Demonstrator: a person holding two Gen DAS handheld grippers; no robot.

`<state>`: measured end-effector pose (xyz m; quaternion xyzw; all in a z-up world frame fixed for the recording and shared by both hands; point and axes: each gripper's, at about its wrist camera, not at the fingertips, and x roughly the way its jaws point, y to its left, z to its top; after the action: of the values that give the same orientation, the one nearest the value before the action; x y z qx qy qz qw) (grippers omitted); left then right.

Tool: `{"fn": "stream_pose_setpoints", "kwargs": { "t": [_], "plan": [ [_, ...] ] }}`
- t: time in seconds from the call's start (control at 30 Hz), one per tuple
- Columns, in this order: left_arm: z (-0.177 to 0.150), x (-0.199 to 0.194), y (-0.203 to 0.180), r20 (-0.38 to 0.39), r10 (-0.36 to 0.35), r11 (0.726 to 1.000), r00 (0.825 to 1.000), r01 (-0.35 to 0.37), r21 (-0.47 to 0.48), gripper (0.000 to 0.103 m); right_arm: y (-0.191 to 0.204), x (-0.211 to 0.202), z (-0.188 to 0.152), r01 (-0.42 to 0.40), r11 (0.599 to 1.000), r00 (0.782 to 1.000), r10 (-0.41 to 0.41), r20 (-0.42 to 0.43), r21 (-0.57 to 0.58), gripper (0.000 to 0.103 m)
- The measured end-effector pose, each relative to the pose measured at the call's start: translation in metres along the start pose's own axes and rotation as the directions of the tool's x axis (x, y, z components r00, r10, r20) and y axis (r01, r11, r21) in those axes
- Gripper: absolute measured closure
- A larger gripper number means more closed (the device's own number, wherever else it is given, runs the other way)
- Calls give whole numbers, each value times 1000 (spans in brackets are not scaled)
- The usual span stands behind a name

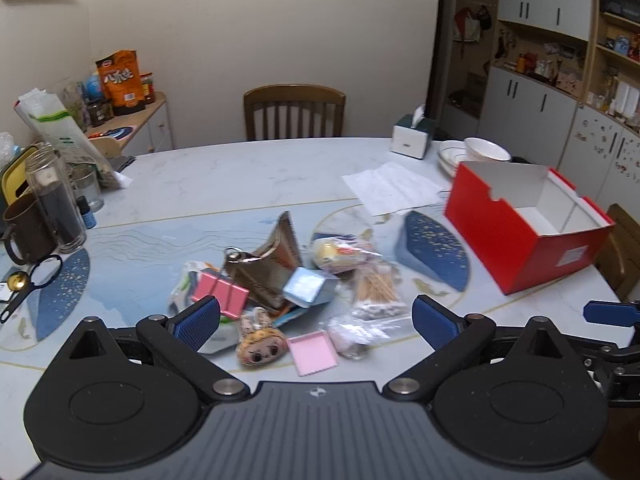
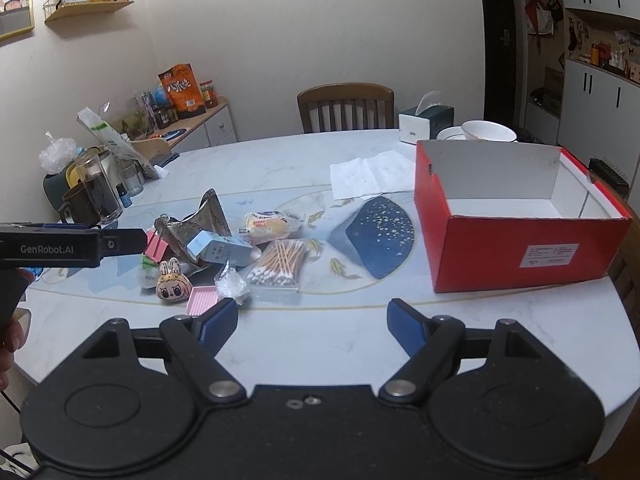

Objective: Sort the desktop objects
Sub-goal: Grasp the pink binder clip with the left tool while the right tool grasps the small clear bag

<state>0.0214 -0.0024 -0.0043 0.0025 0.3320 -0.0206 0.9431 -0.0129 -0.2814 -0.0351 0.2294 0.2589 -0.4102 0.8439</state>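
A pile of small objects lies mid-table: a pink binder clip, a foil pouch, a light blue box, a snack packet, a bag of cotton swabs, a bunny-eared doll head and a pink tray. An open red box stands to the right, empty inside. My left gripper is open, just above the near side of the pile. My right gripper is open and empty over bare table, right of the pile and short of the red box.
A glass jar, a brown mug, scissors and clutter crowd the table's left. A paper sheet, a tissue box and stacked bowls lie behind the red box. A chair stands at the far side.
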Motion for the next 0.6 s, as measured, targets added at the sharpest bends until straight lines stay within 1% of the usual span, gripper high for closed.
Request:
{"fn": "stream_pose_setpoints", "kwargs": {
  "t": [0.1, 0.13, 0.4, 0.6],
  "plan": [
    [2, 8, 6, -13, 53, 998, 999, -53, 17, 1, 5, 12, 4, 7, 1000, 1000, -7, -11, 1, 21],
    [3, 11, 8, -14, 57, 998, 998, -57, 19, 1, 7, 16, 5, 10, 1000, 1000, -10, -14, 1, 21],
    [5, 40, 32, -48, 31, 999, 998, -31, 10, 1, 20, 47, 19, 39, 999, 999, -38, -29, 8, 23],
    [3, 64, 50, -81, 23, 1000, 996, -21, 21, 1, 32, 69, 26, 32, 999, 998, -32, -53, 4, 23]
  ]
}}
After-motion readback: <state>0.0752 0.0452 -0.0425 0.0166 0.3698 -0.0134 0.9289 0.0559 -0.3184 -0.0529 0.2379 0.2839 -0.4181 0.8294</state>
